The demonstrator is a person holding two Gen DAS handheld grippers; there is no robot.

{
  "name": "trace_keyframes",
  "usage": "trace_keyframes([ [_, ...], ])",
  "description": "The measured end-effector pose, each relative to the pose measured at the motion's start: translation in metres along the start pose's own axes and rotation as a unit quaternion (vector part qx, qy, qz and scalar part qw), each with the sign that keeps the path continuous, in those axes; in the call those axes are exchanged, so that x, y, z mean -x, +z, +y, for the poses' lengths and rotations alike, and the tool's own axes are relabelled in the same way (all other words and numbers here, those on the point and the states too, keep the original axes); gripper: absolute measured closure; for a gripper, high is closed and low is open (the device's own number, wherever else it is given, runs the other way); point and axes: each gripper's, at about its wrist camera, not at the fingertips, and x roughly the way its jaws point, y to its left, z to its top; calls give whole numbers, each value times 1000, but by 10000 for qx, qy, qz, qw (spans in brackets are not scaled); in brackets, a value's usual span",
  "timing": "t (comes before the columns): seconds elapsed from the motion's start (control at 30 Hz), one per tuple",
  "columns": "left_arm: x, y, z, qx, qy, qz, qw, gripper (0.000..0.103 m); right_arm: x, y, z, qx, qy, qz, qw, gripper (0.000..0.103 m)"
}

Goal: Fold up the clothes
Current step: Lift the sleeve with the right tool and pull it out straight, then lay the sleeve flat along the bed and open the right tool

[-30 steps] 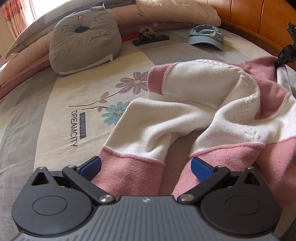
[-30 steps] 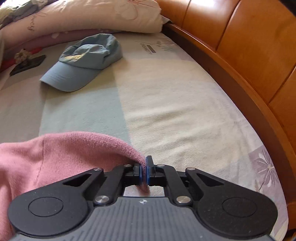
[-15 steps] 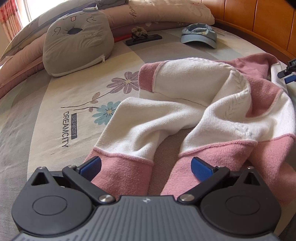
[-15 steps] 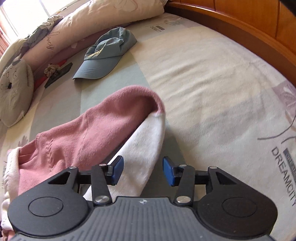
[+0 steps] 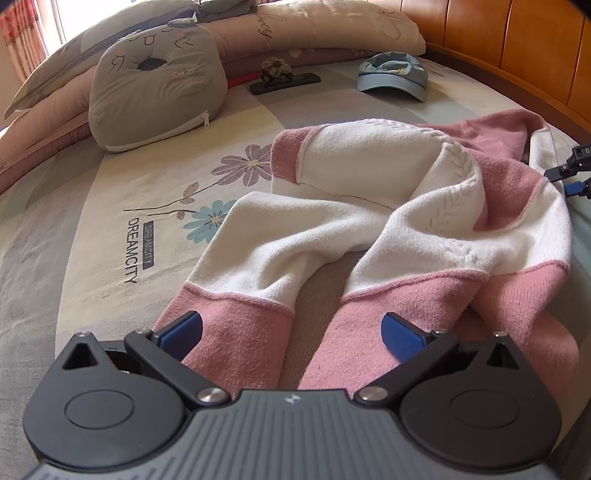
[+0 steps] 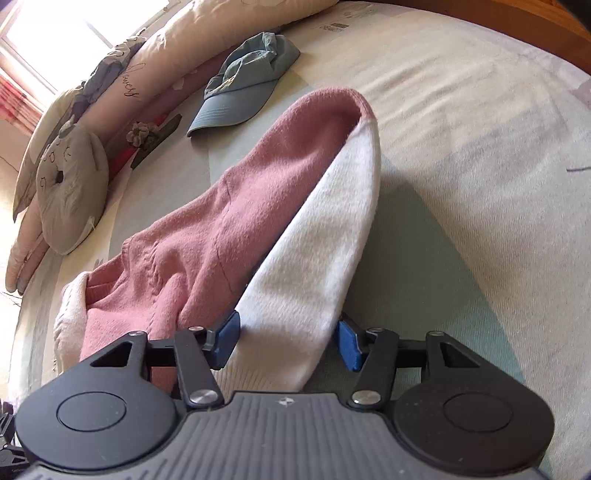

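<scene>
A pink and white knitted sweater (image 5: 332,221) lies crumpled on the bed sheet (image 5: 110,221). Its two pink cuffs point toward my left gripper (image 5: 291,334), which hovers open just over them, one blue pad outside each cuff. In the right wrist view the sweater (image 6: 221,229) shows a pink fold lying flat and a white strip running back between the fingers of my right gripper (image 6: 288,338). Those jaws are opening, and the pads stand at the strip's edges without pinching it. The right gripper (image 5: 570,177) also shows at the far right of the left wrist view.
A blue cap (image 5: 391,75) lies beyond the sweater near the pillows (image 5: 332,26). A grey cat cushion (image 5: 155,85) leans at the back left. A black flat object (image 5: 284,78) with a small scrunchie lies between them. A wooden headboard (image 5: 517,44) curves along the right.
My right gripper let go of the pink fold, opened, and drew back and rolled. The fold now lies on the bed. The left gripper stays open over the cuffs.
</scene>
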Motion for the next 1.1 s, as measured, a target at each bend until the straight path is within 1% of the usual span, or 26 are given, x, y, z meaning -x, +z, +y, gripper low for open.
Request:
trace_keyframes([
  [0.1, 1, 0, -3, 27, -4, -32, 10000, 1, 6, -16, -1, -21, 283, 78, 9996, 42],
  [0.2, 3, 0, -5, 146, -55, -76, 9998, 1, 6, -31, -3, 16, 643, 26, 9979, 42],
  [0.23, 3, 0, -5, 185, -72, -90, 9998, 1, 4, -36, -6, -8, 775, -63, 9970, 42],
  [0.33, 5, -3, -6, 346, -134, -102, 9993, 1, 0, -49, -26, -376, 1267, -493, 9900, 42],
  [0.37, 5, -3, -5, 389, -151, -91, 9991, 1, -2, -50, -37, -642, 1457, -625, 9853, 47],
  [0.4, 5, -3, -4, 420, -155, -78, 9990, 1, -5, -51, -48, -908, 1645, -756, 9793, 59],
  [0.43, 5, -4, -4, 452, -159, -64, 9988, 1, -7, -52, -57, -1171, 1796, -857, 9730, 67],
  [0.47, 6, -4, -3, 483, -153, -53, 9987, 1, -9, -54, -64, -1427, 1866, -889, 9679, 84],
  [0.5, 7, -4, -3, 510, -151, -52, 9986, 1, -11, -55, -71, -1682, 1934, -921, 9622, 90],
  [0.53, 8, -4, -2, 536, -150, -52, 9984, 1, -12, -58, -76, -1869, 2003, -947, 9571, 90],
  [0.6, 9, -5, -3, 546, -170, -72, 9983, 1, -11, -72, -72, -1893, 2132, -999, 9533, 90],
  [0.67, 7, -6, -3, 560, -168, -49, 9983, 1, -9, -87, -64, -1695, 2173, -1183, 9540, 90],
  [0.73, 5, -5, -3, 615, -164, -11, 9980, 1, -10, -90, -60, -1727, 2124, -1350, 9523, 90],
  [0.77, 4, -5, -4, 641, -161, 3, 9978, 1, -13, -89, -60, -1814, 2130, -1409, 9497, 90],
  [0.87, 7, -4, -5, 656, -151, -43, 9977, 1, -24, -79, -60, -2177, 2354, -1401, 9368, 89],
  [0.9, 8, -5, -5, 655, -153, -51, 9977, 1, -26, -77, -57, -2137, 2310, -1414, 9386, 89],
  [1.0, 9, -8, -5, 678, -168, -43, 9975, 1, -27, -77, -45, -1791, 2000, -1495, 9516, 92],
  [1.1, 7, -10, -3, 738, -189, -2, 9971, 1, -25, -80, -44, -1829, 1908, -1631, 9506, 91],
])
